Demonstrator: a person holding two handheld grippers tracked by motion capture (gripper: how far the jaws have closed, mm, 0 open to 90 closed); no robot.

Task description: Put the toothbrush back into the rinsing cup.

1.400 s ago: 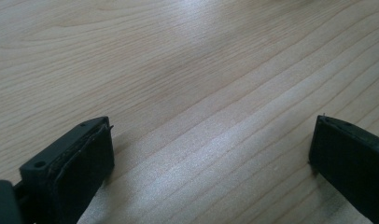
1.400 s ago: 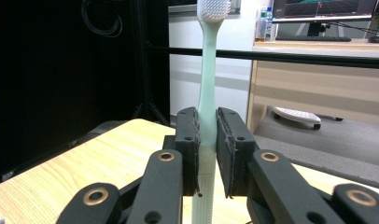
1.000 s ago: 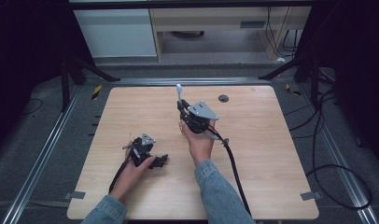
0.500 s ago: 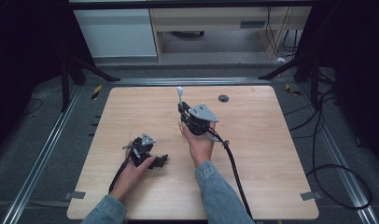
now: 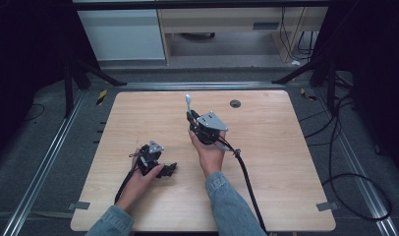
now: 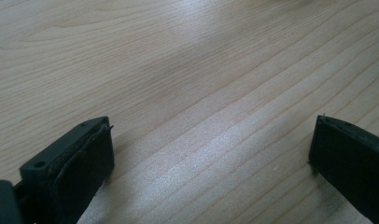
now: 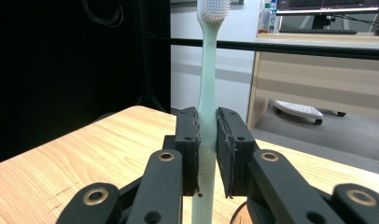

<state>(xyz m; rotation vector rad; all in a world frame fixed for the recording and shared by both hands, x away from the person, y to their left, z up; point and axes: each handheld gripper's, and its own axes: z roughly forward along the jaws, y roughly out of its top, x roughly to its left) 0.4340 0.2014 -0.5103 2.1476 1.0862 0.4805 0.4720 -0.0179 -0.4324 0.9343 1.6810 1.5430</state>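
A pale green toothbrush [image 7: 207, 84] with white bristles stands upright between the black jaws of my right gripper [image 7: 207, 140], which is shut on its handle. From above, the toothbrush [image 5: 188, 102] sticks out past the right gripper [image 5: 191, 117], held over the middle of the wooden table [image 5: 276, 147]. My left gripper [image 5: 169, 169] rests low on the table near its front left. Its jaws stand wide apart with nothing but bare wood between them, and one black pad [image 6: 87, 161] shows at the left of the left gripper view.
A small dark round disc [image 5: 235, 103] lies on the table near its far edge. Black cables trail from both grippers toward the front edge. Metal rails and dark stands border the table, with white cabinets behind.
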